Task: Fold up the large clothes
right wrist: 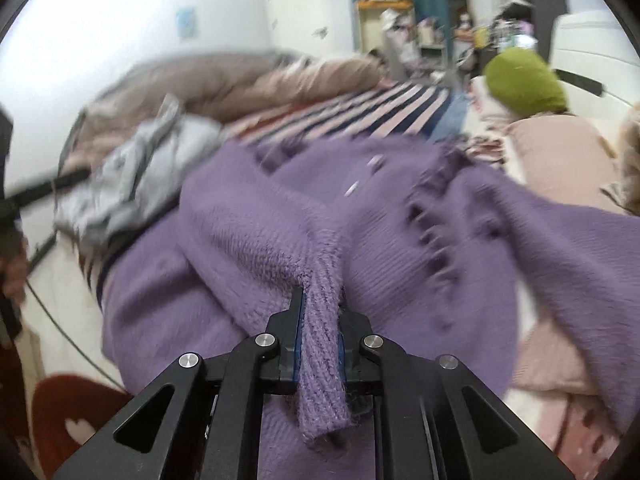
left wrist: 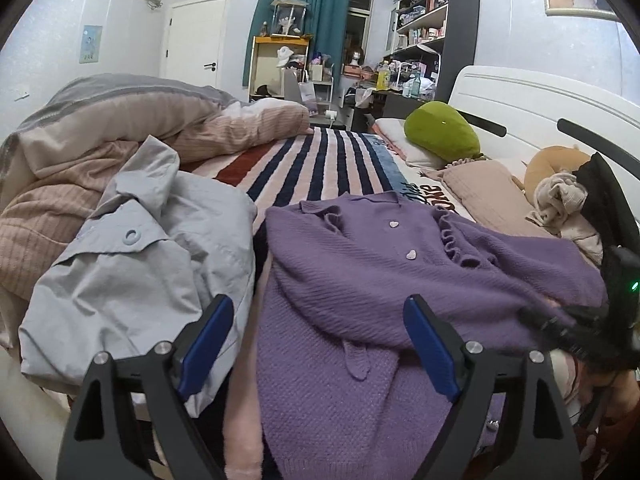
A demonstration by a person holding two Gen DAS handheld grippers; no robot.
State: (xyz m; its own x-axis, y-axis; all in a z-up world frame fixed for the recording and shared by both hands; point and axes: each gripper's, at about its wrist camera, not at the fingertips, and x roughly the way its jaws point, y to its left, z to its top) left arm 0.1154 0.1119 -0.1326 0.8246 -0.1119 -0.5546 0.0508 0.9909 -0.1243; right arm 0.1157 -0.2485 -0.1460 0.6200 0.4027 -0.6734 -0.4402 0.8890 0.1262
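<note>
Early in the fold, by the look of it. The purple cardigan (left wrist: 360, 280) lies spread on the bed (left wrist: 320, 160) over a striped blanket (left wrist: 304, 168), collar away from the cameras, front up with heart buttons showing; body not yet folded, one sleeve looks laid across the front, hem end toward the cameras and still loose. The right tool (right wrist: 320, 312) is clamped on a ribbed strip of the cardigan, probably a sleeve cuff, whose end hangs out between the jaws toward the camera. The left tool (left wrist: 320, 340) stands wide with nothing between its blue pads (left wrist: 208, 344), hovering over the cardigan's lower part. A grey shirt (left wrist: 132, 264) sits crumpled just beside the cardigan, unfolded, so at least that garment is left too. Judged remaining: bring the gripped sleeve in, fold the body, then the grey shirt. Left wrist view is sharp and shows the whole layout: buttons, ruffle trim, grey shirt, pink duvet (left wrist: 100, 152), green pillow (left wrist: 440, 132), and the right tool only as a dark blurred shape at the right edge. Right wrist view is motion-blurred but is the only one showing the actual grip on the ribbed strip; the left tool shows there only as dark bits at the left edge.
</note>
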